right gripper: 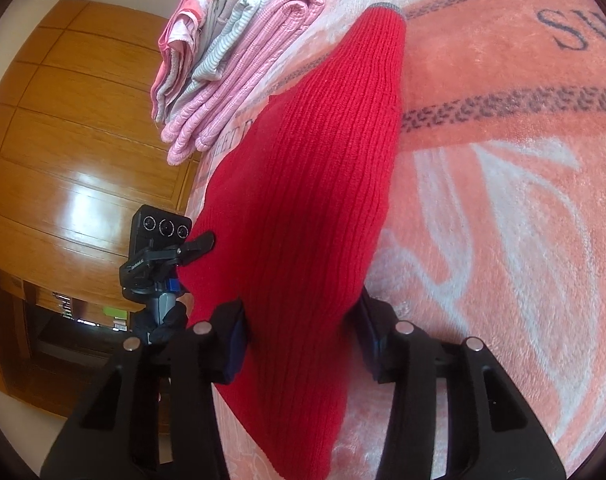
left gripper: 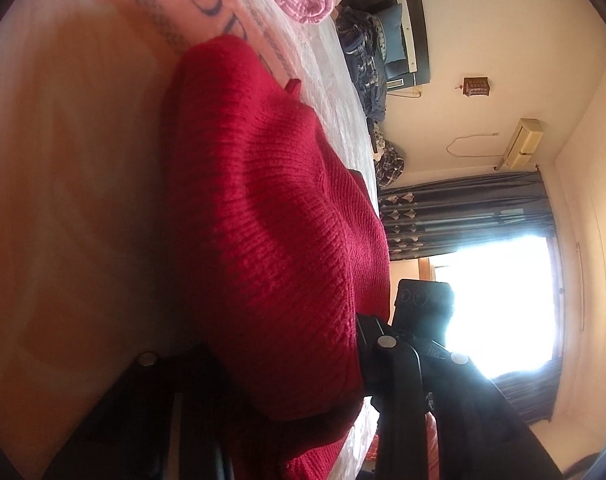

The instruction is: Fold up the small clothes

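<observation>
The pink blanket [right gripper: 503,208] w/ pale leaf shapes, dark dashed bands and big dark lettering filled most of both views; the letters ran off the edge, so I couldn't read the words. On it lay the red knit sweater [right gripper: 315,184], ribbed, one part stretching away to a grey-edged cuff. Its near end was cut off by the bottom of the right wrist view, and in the left wrist view the camera sat so close that the knit [left gripper: 271,216] was mostly a blur.

My right gripper [right gripper: 299,316] had the sweater bunched between its two fingers, fabric pressed against both pads, so it was clamped on the knit. My left gripper [left gripper: 263,364] was harder to judge: red knit ran between its fingers, one finger dark and half lost in shadow, the other backlit by window glare. Couldn't tell if it was pinching or just lying alongside.

Beyond the sweater, a stack of folded clothes [right gripper: 231,64], pink and pale striped, sat near the blanket's far edge. The other gripper's black camera block [right gripper: 163,228] showed just beside the sweater's edge.
</observation>
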Motion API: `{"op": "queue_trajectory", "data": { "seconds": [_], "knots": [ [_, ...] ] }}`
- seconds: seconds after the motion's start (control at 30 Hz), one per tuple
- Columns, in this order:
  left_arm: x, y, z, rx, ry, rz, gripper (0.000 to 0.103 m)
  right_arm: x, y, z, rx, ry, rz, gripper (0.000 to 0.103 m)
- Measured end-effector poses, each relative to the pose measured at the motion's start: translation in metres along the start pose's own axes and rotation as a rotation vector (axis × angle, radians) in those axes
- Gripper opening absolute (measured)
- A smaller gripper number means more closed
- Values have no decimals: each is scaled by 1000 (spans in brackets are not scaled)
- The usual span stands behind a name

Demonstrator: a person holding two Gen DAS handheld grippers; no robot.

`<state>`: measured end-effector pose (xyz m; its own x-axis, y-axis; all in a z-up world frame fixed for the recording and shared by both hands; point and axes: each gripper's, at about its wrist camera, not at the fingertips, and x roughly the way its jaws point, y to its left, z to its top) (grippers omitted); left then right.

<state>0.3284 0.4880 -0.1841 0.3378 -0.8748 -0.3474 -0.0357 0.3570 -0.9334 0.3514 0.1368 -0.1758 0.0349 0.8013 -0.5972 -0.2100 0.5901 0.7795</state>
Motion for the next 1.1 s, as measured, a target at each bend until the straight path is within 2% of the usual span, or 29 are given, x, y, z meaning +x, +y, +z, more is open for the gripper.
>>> {"op": "queue_trajectory", "data": {
  "seconds": [0.1, 0.27, 0.4, 0.53, 0.63, 0.73, 0.8, 0.87, 0.93, 0.97, 1.0, 1.03, 1.1],
  "knots": [
    [-1, -11, -3, 1, -17, -19, 32, -8, 5, 2, 11, -1, 22, 34],
    [4, -42, -10, 8, -37, -71, 32, -39, 26, -5, -27, 11, 18, 31],
    [27, -66, -34, -1, 6, -94, 32, -86, 32, -27, -26, 11, -7, 31],
    [59, -87, -73, -31, 71, -110, 32, -138, 30, -61, -15, 25, -46, 31],
    [85, -95, -102, -33, 118, -78, 32, -159, 18, -92, -6, 43, -102, 31],
    [114, -87, -124, -4, 161, 24, 34, -156, -18, -113, 50, 74, -150, 32],
    [126, -74, -133, 1, 180, 71, 40, -145, -45, -126, 121, 101, -143, 32],
    [127, -68, -133, 1, 168, 52, 40, -140, -57, -133, 141, 106, -94, 35],
    [126, -75, -132, 43, 181, 67, 44, -144, -56, -134, 117, 103, -80, 39],
    [125, -79, -131, 64, 182, 78, 46, -147, -52, -134, 96, 104, -89, 44],
    [124, -83, -131, 84, 184, 90, 51, -152, -48, -135, 76, 97, -96, 51],
    [122, -86, -134, 100, 185, 96, 59, -156, -43, -136, 54, 90, -95, 53],
    [117, -91, -144, 125, 187, 115, 63, -162, -36, -141, 27, 93, -84, 59]
  ]
}}
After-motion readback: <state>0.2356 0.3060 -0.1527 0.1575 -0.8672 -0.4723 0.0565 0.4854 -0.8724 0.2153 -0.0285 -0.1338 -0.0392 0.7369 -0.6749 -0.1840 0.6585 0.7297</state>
